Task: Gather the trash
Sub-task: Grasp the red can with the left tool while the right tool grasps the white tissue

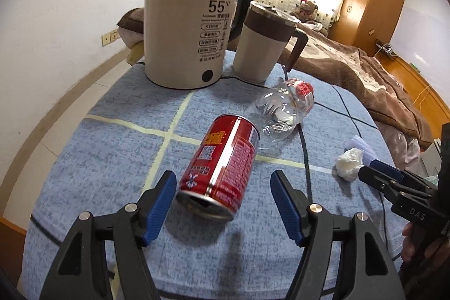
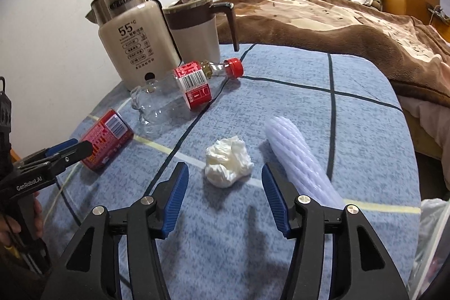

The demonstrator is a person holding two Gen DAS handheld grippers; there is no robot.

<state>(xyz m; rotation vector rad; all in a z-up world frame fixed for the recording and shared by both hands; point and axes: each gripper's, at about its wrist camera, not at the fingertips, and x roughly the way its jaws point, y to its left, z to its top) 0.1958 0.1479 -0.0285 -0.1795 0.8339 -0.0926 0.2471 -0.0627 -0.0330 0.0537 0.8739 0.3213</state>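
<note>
Left wrist view: the left gripper stands open, its blue pads either side of the near end of a red drink can that lies on its side on the blue checked tablecloth. Neither pad presses on the can, so nothing is held. Beyond the can lie an empty clear plastic bottle, then an electric kettle and a lidded mug. At the right edge the right gripper points at a crumpled tissue. This looks like the reach before the first pick; the next move calls for easing forward and closing across the can's round body without letting it roll.

Right wrist view: the right gripper is also open and empty, with the crumpled tissue just ahead between its fingertips, untouched. A white foam net sleeve lies just beside the right finger, which covers part of it. The can is partly hidden behind the left gripper. A plastic bag, perhaps for the trash, is cut off at the right edge.
</note>
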